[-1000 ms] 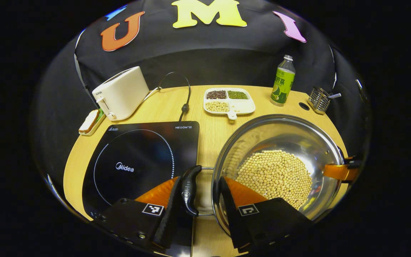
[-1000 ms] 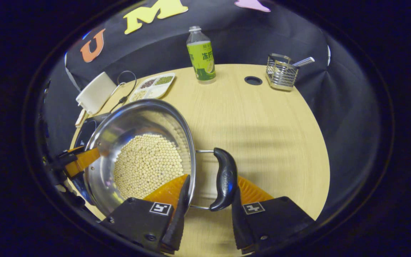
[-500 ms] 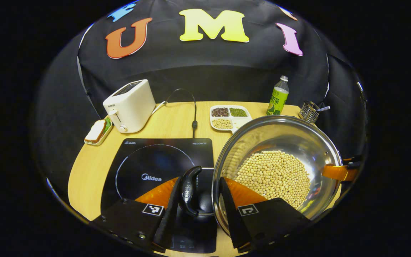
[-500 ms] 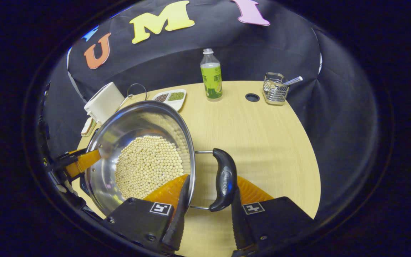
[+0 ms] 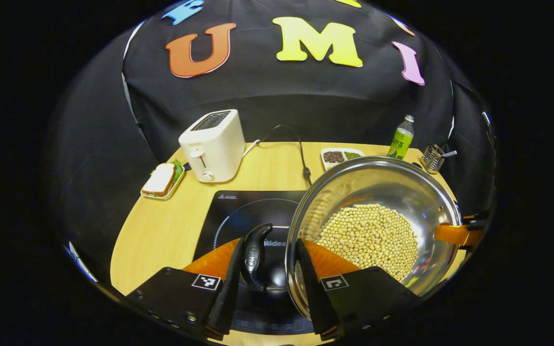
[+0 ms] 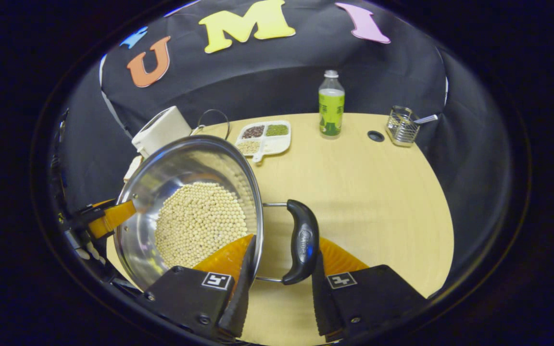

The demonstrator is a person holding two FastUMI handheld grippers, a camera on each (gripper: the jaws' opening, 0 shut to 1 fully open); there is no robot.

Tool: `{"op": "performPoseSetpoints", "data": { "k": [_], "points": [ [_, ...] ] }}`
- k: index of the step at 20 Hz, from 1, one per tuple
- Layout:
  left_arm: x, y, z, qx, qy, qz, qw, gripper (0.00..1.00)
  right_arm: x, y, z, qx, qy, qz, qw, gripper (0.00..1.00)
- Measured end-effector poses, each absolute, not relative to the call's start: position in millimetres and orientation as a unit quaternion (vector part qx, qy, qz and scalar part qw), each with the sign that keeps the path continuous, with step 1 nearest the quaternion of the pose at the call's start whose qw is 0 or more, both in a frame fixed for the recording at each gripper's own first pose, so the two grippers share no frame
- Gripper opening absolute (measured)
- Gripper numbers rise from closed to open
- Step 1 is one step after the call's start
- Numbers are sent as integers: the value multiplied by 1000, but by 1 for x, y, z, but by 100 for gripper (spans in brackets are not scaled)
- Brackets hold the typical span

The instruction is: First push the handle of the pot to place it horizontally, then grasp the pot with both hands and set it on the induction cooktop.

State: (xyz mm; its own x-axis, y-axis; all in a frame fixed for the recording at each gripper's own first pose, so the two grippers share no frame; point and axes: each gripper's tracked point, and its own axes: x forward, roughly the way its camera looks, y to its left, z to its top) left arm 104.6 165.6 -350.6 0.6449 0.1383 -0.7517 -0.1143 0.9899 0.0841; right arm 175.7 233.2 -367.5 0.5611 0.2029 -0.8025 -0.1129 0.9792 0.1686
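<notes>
Spanning both tools (image 5: 263,269) (image 6: 277,269), each clamped on a side handle, pot (image 5: 378,226) rim-up, level.

Pot (image 5: 392,192) of beans held over the cooktop's right edge.
The left gripper (image 5: 267,269) has its fingers (image 5: 226,283) either side of the near handle (image 5: 254,254); the induction cooktop (image 5: 243,216) lies below, toaster (image 5: 213,144) far left on the table (image 5: 161,226).

On the induction cooktop (image 5: 238,211) you can read white letters, "idea". The handle (image 5: 254,257) of the pot (image 5: 378,182) hides the start of that word. The writing on the green bottle (image 6: 331,108) is too small to read. Little black-and-white square code signs (image 6: 216,280) sit on your left gripper (image 5: 270,240) and right gripper (image 6: 284,245).
</notes>
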Motion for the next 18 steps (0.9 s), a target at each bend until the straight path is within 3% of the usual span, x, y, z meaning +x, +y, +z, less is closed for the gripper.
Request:
{"op": "performPoseSetpoints", "data": {
  "k": [18],
  "points": [
    [117, 289, -385, 18, 439, 105, 892, 61, 201, 361, -401, 43, 499, 99, 860, 56]
  ]
}}
